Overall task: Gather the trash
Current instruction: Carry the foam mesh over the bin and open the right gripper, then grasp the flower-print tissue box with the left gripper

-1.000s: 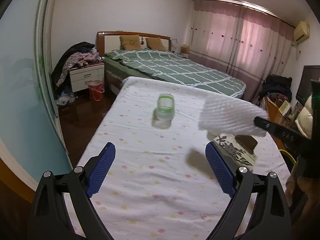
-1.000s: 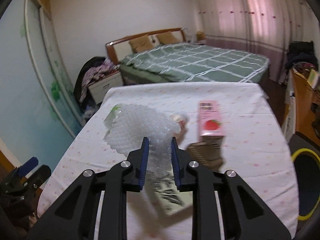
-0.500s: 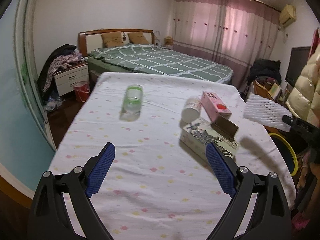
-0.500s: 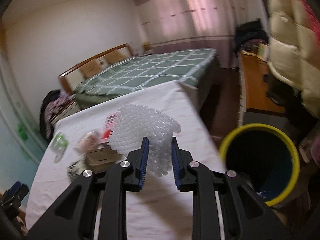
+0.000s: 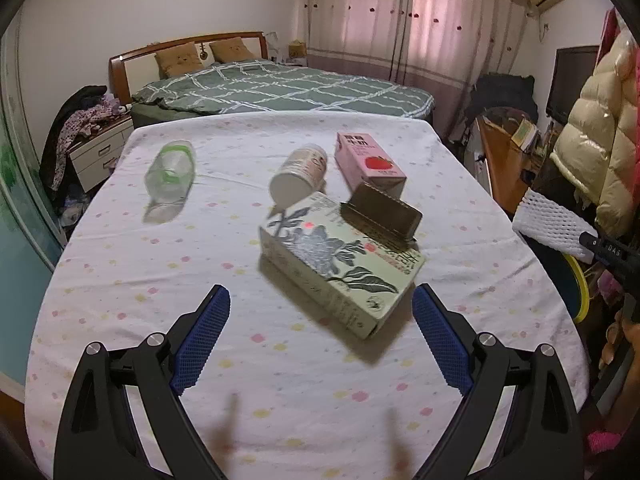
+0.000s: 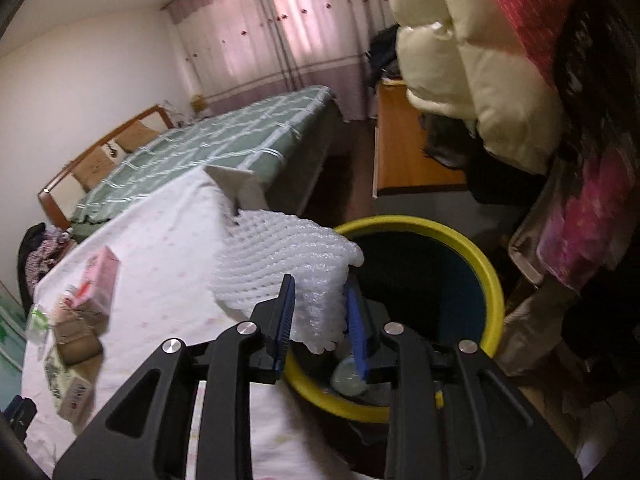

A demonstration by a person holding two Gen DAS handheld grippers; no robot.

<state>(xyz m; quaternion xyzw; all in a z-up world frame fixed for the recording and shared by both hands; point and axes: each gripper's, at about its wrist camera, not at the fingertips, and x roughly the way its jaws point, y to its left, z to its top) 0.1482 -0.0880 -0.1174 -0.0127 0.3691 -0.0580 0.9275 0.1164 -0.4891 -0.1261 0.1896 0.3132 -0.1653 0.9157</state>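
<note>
While right jaws, just opening, pinch one foam net (image 6: pixel 280 264) above one bin (image 6: pixel 493 280), left jaws spread.

Dim indoor light, pink glow through curtains (image 5: pixel 420 20); fisheye bending, dark corners; right view motion-blurred.

We see a matt foam net (image 6: pixel 280 256), a glossy plastic bin (image 6: pixel 490 280), and a soft cloth-covered table (image 5: pixel 200 272).
</note>
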